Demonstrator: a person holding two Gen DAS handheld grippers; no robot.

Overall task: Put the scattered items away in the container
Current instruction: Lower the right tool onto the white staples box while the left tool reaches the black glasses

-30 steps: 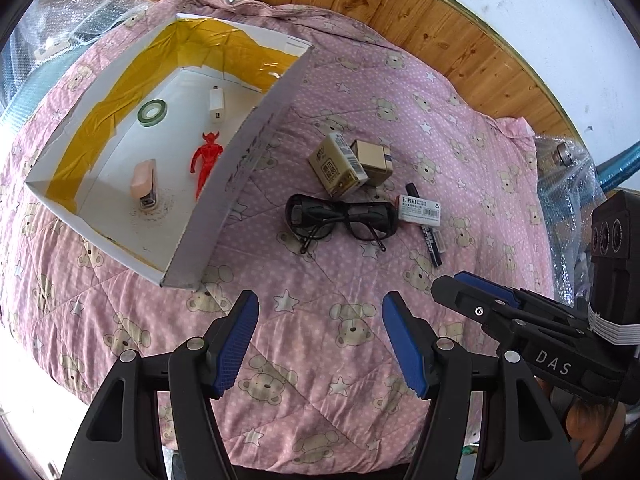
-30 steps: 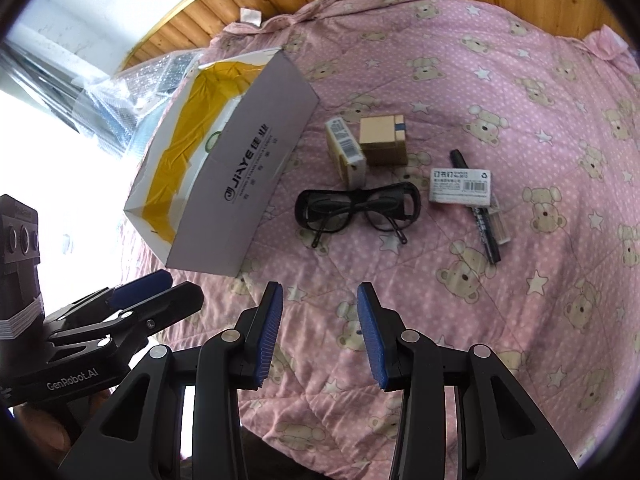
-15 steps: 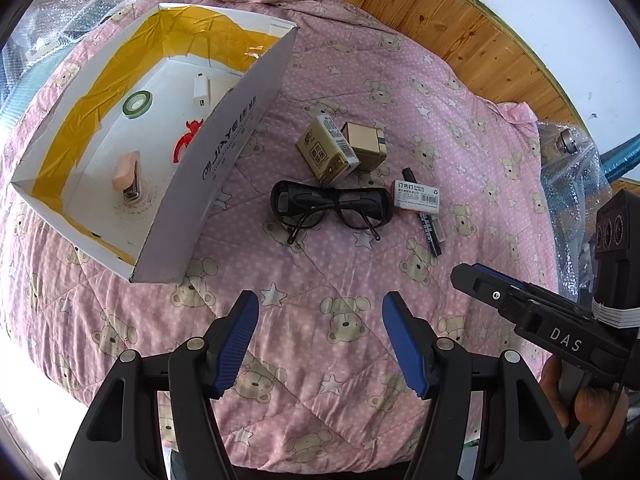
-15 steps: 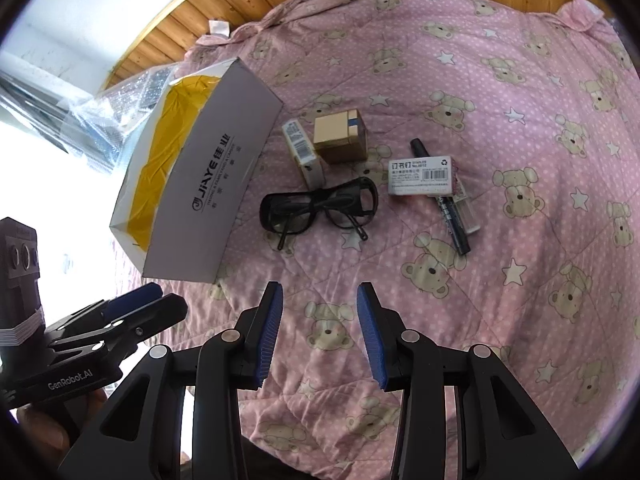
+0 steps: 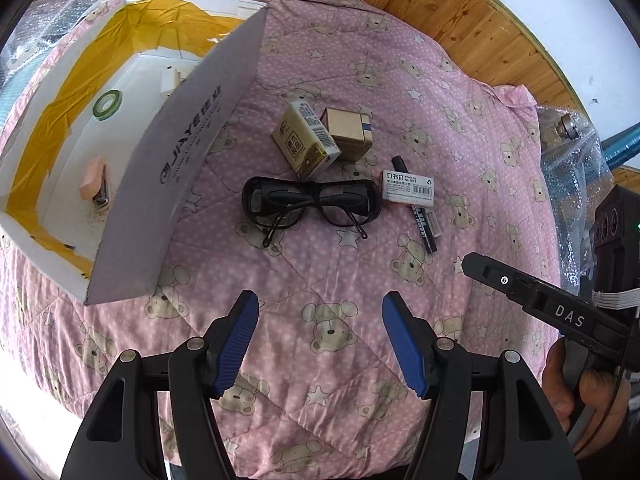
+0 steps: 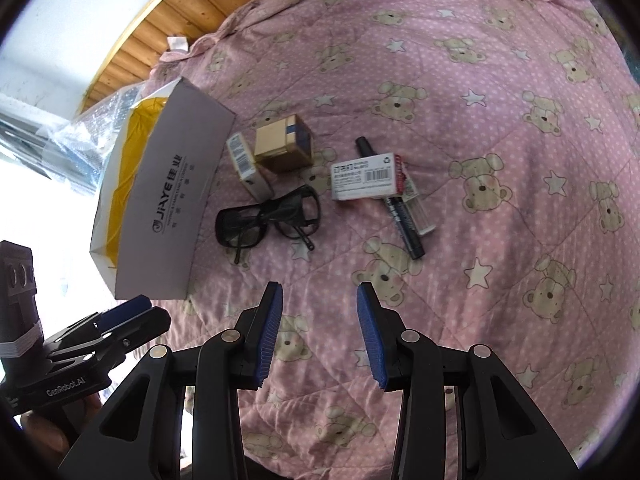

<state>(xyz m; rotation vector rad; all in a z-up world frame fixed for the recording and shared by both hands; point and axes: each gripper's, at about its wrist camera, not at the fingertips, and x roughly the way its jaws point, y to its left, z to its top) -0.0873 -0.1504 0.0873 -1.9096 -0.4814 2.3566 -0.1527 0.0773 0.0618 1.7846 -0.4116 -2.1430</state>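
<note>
A white cardboard box (image 5: 192, 148) (image 6: 168, 200) with yellow tape inside lies open at the left; it holds a pink stapler (image 5: 94, 186), a green tape roll (image 5: 106, 104) and a small white item. On the pink quilt to its right lie black glasses (image 5: 310, 204) (image 6: 266, 220), a yellow-white carton (image 5: 304, 140) (image 6: 248, 168), a tan cube box (image 5: 348, 134) (image 6: 284, 146), a white staples box (image 5: 408, 188) (image 6: 366, 176) and a black marker (image 5: 418, 216) (image 6: 400, 216). My left gripper (image 5: 320, 338) and right gripper (image 6: 318, 334) hover open and empty, short of the items.
Pink teddy-bear quilt (image 5: 328, 280) covers a round wooden table (image 5: 440, 4). Bubble wrap (image 5: 568, 168) lies at the right edge and more (image 6: 72, 136) behind the box. A hand (image 5: 580, 392) holds the right gripper's handle.
Both grippers have drifted right and pulled back slightly, so the box and items shifted left in both views. The red figure in the box is now hidden behind its wall.
</note>
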